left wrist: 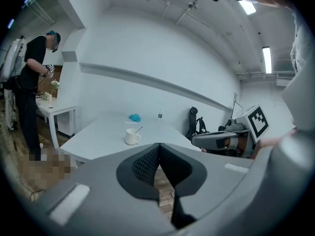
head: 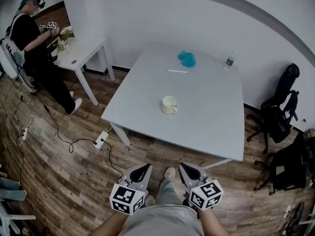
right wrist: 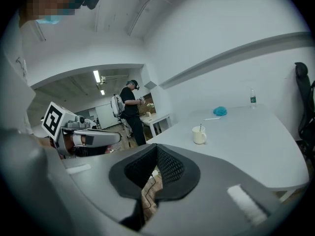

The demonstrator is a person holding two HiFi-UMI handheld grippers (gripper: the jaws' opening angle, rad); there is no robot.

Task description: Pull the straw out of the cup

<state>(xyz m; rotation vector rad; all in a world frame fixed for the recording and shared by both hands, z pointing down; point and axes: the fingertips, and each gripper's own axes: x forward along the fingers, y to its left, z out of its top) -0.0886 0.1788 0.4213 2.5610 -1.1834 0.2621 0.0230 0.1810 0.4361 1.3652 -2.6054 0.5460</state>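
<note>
Head view: left tongs (head: 145,167) and right tongs (head: 181,165) pressed together, empty, well apart from cup (head: 169,104) on table (head: 206,127).

The smooth, matt table (head: 206,127) carries a glossy white cup (head: 169,104), a crumpled blue cloth (head: 187,59) and a clear plastic bottle (head: 230,61); beneath it, the floor (head: 54,176) is wood-grain plank.
</note>
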